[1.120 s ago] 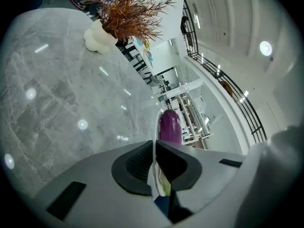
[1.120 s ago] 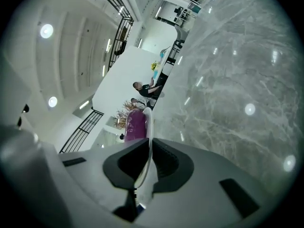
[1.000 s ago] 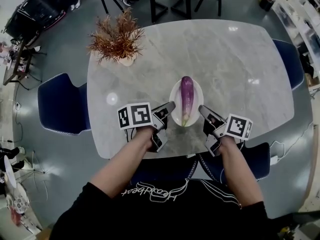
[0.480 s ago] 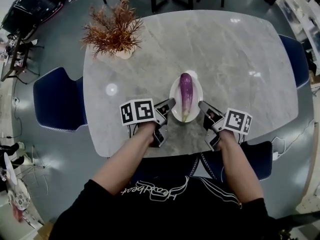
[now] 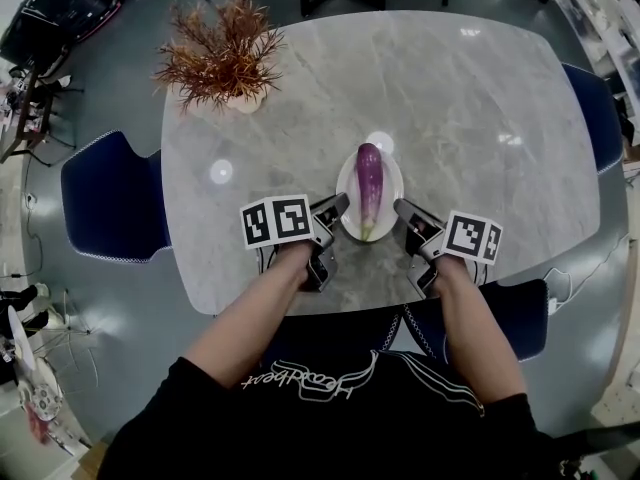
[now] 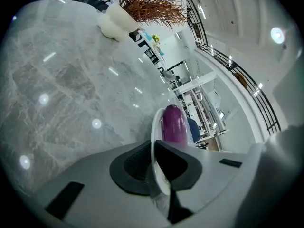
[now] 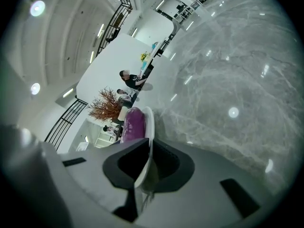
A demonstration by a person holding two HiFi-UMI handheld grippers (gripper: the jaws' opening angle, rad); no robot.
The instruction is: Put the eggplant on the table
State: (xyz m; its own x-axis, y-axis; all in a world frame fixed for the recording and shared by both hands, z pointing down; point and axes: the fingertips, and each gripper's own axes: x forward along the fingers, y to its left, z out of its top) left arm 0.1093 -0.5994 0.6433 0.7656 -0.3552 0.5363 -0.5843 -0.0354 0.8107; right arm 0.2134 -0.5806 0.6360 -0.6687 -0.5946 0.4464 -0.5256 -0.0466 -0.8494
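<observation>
A long purple eggplant lies on a white oval plate over the near middle of the grey marble table. My left gripper is shut on the plate's left rim and my right gripper on its right rim. In the left gripper view the rim runs edge-on between the dark pads, with the eggplant beyond. The right gripper view shows the same: the rim clamped, the eggplant on its left. Whether the plate rests on the tabletop I cannot tell.
A dried reddish plant in a white vase stands at the table's far left corner. Blue chairs stand at the left, the right and by the near edge. The person's body is close to the near edge.
Both grippers have sunk a little toward the tabletop with the plate and eggplant still held between them. Their grips on the rim are unchanged.
</observation>
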